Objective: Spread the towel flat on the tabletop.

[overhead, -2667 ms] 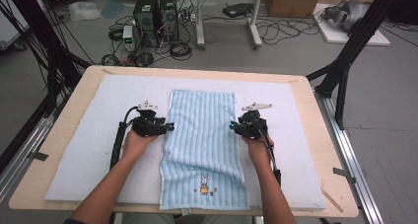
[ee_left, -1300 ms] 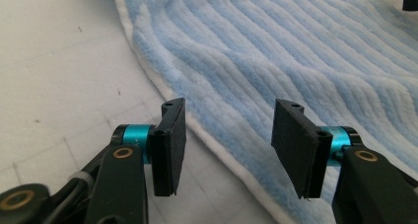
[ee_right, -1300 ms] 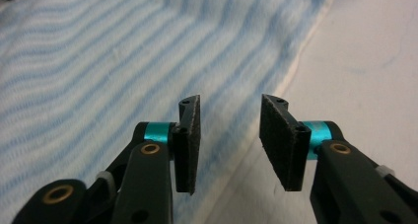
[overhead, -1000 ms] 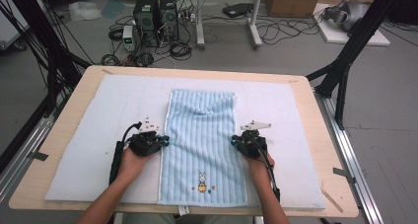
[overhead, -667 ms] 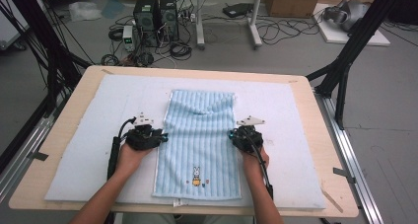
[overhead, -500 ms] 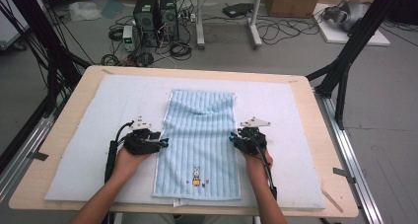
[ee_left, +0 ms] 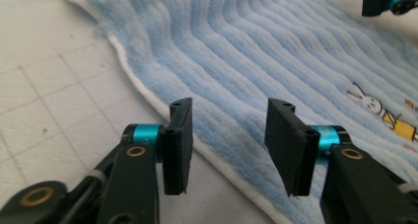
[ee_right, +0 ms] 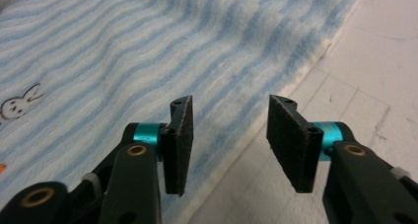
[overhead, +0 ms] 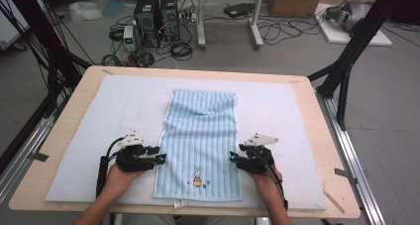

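Towel [overhead: 200, 145], light blue with ribbed stripes and a small rabbit print [overhead: 197, 176] near its near end, lies flat on the white mat [overhead: 89, 140] covering the counter [overhead: 317, 111], lengthwise from the near edge toward the far edge, about midway between the left and right edges. Far end shows a slight pucker.

Left tool [overhead: 157, 154] sits at the towel's left long edge, toward the near end. Its jaws have just been moving: they opened, then eased in a little, and now stand partly apart. In the left gripper view [ee_left: 229, 135] the white hem runs through the gap, pads clear of the cloth.

Right tool [overhead: 234, 157] sits at the right long edge, opposite. Its jaws have just been opening and stand partly apart. In the right gripper view [ee_right: 229, 135] the hem lies below the gap; nothing is clamped.
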`<state>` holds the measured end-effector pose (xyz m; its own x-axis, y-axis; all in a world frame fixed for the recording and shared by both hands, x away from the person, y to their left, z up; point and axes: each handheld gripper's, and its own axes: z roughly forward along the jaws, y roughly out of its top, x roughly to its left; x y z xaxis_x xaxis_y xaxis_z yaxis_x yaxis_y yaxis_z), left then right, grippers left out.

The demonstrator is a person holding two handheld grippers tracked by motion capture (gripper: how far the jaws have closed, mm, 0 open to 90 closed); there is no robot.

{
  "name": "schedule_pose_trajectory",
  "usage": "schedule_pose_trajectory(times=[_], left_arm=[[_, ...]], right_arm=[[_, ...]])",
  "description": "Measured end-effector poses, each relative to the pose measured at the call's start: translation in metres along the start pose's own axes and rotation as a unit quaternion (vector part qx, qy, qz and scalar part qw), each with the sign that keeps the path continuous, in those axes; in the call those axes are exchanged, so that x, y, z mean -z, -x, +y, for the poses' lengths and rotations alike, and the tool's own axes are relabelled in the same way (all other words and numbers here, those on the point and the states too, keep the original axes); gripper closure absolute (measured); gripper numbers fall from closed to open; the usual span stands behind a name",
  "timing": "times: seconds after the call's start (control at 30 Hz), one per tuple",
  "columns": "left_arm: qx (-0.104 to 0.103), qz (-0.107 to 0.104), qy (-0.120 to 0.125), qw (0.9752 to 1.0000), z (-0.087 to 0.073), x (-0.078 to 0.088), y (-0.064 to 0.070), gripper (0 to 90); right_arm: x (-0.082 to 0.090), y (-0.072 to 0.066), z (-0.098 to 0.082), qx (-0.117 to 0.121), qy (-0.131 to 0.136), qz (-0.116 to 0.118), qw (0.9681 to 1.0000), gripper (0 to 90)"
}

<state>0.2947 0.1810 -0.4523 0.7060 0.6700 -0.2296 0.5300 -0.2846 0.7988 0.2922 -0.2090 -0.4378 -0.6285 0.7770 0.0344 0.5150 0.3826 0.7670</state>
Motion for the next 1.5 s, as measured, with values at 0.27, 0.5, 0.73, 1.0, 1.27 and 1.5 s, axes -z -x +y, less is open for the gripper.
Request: schedule_pose_trajectory(times=[0.27,0.5,0.73,1.0,1.27,1.5], left_arm=[[-0.032,0.01,-0.022,0.9992,-0.001,-0.001,0.01,87.0],[-0.036,0.0,-0.028,0.9989,-0.007,0.006,0.014,87.4],[-0.038,-0.017,-0.031,0.9987,-0.017,0.017,0.022,87.3],[-0.021,-0.021,-0.021,0.9993,-0.022,0.027,0.029,72.9],[-0.019,-0.007,0.026,0.9995,0.003,0.009,0.014,60.0],[-0.063,-0.042,-0.028,0.9968,0.001,-0.012,0.028,70.6]], right_arm=[[-0.001,-0.008,-0.006,0.014,-0.037,0.016,0.9991,81.1],[0.006,-0.009,-0.011,0.013,-0.044,0.041,0.9981,86.0],[0.018,-0.018,-0.019,0.027,-0.053,0.059,0.9965,86.0],[0.029,-0.026,-0.025,0.025,-0.049,0.069,0.9961,73.7],[0.005,-0.024,-0.003,0.006,-0.02,0.065,0.9977,64.6],[-0.012,-0.027,0.001,0.035,-0.044,0.075,0.9956,81.4]])
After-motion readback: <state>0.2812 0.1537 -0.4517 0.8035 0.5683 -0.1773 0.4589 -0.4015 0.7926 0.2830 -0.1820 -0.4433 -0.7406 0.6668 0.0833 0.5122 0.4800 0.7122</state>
